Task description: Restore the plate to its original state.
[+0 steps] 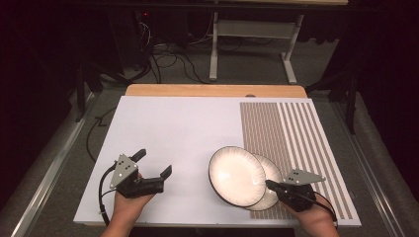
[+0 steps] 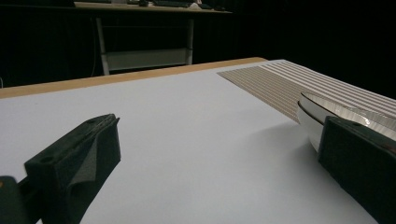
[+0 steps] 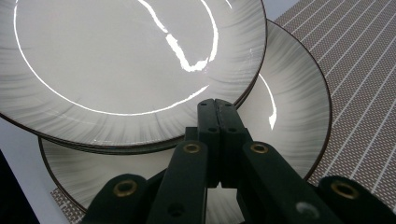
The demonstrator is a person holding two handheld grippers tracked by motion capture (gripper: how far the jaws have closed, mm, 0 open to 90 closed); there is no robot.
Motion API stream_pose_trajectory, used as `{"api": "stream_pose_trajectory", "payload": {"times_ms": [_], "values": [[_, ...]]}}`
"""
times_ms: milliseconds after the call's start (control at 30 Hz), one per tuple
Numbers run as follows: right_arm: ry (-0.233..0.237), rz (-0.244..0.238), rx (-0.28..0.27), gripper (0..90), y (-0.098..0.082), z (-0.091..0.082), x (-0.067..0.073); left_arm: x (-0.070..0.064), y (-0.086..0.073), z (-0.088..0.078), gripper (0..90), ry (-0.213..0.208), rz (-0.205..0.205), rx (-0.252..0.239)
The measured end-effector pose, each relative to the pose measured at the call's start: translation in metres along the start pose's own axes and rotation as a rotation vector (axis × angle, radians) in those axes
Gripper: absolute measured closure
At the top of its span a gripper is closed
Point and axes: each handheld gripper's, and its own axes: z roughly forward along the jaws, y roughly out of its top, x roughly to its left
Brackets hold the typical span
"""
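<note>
Two white plates with dark rims overlap at the right front of the table. The upper plate (image 1: 236, 175) (image 3: 116, 60) leans on the lower plate (image 1: 272, 168) (image 3: 289, 93), which lies partly on a striped placemat (image 1: 296, 133). My right gripper (image 1: 271, 184) (image 3: 217, 103) is shut, nothing between its jaws, with its tips at the upper plate's near rim; I cannot tell whether they touch it. My left gripper (image 1: 154, 163) (image 2: 217, 126) stands open over bare white table, left of the plates. In the left gripper view the upper plate's edge (image 2: 313, 112) shows just past the right jaw.
The white table top (image 1: 173, 128) has a wooden strip (image 1: 212, 90) along its far edge. The placemat (image 3: 364, 84) covers the right side. Beyond the table are cables on the floor and a white table frame (image 1: 215, 44).
</note>
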Motion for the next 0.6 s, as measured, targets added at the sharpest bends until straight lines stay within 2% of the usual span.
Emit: {"api": "stream_pose_trajectory", "payload": {"times_ms": [600], "values": [[0.005,0.002,0.0,90.0,0.0,-0.0001,-0.0007,0.0018,-0.001,-0.0008,0.1,0.005,0.002,-0.01]]}}
